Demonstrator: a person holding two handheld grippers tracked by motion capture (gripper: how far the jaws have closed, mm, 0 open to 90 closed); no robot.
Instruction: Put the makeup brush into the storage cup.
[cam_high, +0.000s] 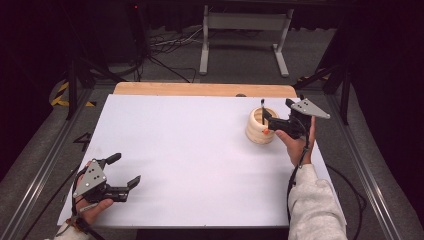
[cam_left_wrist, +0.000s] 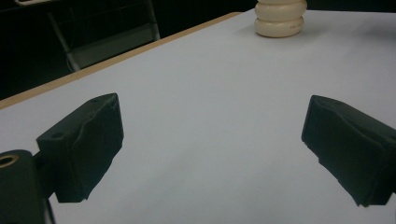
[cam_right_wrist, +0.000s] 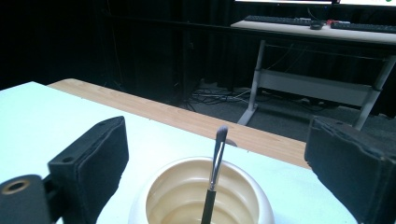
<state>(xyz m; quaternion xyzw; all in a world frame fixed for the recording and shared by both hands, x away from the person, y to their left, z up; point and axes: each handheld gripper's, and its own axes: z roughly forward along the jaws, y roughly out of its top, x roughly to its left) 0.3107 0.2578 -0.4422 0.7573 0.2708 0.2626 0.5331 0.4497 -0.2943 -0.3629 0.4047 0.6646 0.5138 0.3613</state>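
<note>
Standing upright in a ribbed cream ceramic pot (cam_high: 260, 127), a thin dark makeup brush (cam_right_wrist: 215, 172); no readable writing. Right claw (cam_high: 272, 120) released, straddling pot; left claw (cam_high: 125, 170) released above desk (cam_high: 190, 150).

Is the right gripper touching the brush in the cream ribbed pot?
Apart. In the right gripper view, the right gripper stands open, and the thin dark-handled brush rises from the cream ribbed pot midway between its fingers with clear gaps either side.

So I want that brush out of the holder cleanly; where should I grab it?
Grip the brush on its upper stem just below the bristle tip, coming from above with the right hand-held gripper: it stands near upright inside the ribbed holder, whose wall hides its lower part.
</note>
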